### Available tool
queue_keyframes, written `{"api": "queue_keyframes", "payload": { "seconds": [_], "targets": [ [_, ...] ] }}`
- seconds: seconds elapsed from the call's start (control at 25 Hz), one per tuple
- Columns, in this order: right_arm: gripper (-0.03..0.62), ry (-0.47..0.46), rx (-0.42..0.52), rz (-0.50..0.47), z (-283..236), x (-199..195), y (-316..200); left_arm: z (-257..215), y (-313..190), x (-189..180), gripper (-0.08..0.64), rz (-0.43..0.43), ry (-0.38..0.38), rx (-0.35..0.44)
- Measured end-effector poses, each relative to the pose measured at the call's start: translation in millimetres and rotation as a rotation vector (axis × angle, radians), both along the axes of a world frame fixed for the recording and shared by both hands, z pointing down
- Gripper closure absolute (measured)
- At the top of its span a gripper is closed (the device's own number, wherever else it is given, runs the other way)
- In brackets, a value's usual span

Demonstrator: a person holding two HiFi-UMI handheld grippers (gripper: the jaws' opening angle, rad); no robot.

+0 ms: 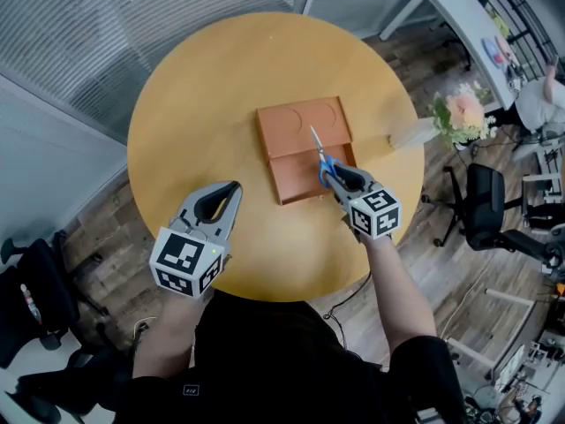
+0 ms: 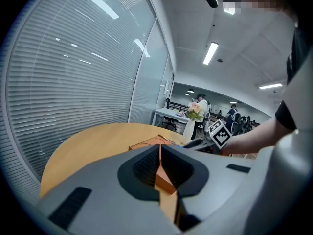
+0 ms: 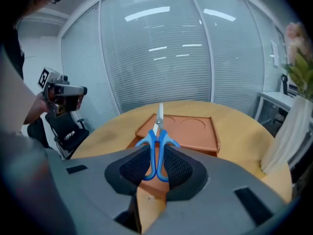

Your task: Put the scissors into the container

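Pinching the scissors (image 3: 156,140) by the blue handle loops in the right gripper (image 1: 338,176), blades pointing out over the right side of the orange container (image 1: 291,131) on the round table (image 1: 203,95); left gripper (image 1: 231,193) pressed together on nothing, well apart. Could pivot in so narrow a grip and drop tip-first; might land across the rim if released tilted

Person wore a black short-sleeved shirt (image 1: 265,360) | left gripper (image 1: 233,186) and right gripper (image 1: 329,176) had grey moulded shells, black ribbed pads (image 3: 131,168) | each carried a white marker cube (image 1: 187,261) with black squares
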State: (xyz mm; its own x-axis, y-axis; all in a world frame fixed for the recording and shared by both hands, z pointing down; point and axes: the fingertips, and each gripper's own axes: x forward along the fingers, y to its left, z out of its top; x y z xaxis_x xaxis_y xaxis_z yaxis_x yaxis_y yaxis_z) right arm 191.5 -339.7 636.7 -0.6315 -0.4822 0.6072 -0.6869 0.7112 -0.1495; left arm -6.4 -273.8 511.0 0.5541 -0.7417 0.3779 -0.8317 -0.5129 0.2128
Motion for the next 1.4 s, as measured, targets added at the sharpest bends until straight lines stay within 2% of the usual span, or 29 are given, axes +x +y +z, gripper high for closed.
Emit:
{"api": "queue_keyframes", "payload": {
  "seconds": [0.24, 0.6, 0.92, 1.16, 1.4],
  "targets": [
    [0.491, 0.193, -0.035, -0.248, 28.3, -10.9, 18.5, -7.7, 5.7, -15.7, 0.540, -0.046, -0.001, 0.007],
    [0.491, 0.363, -0.104, -0.470, 56.3, -17.4, 39.6, -8.2, 15.3, -39.6, 0.540, -0.101, 0.007, 0.004],
    [0.491, 0.473, -0.216, -0.460, 74.0, -15.4, 22.3, -8.3, 20.5, -50.3, 0.540, -0.129, 0.020, -0.001],
    [0.491, 0.577, -0.225, -0.525, 89.8, -23.3, 10.8, -10.4, 20.0, -61.2, 0.540, -0.151, 0.015, -0.002],
    [0.489, 0.641, -0.224, -0.518, 103.8, -25.6, 6.3, 1.2, 22.5, -77.5, 0.540, -0.159, 0.017, -0.027]
  ]
}}
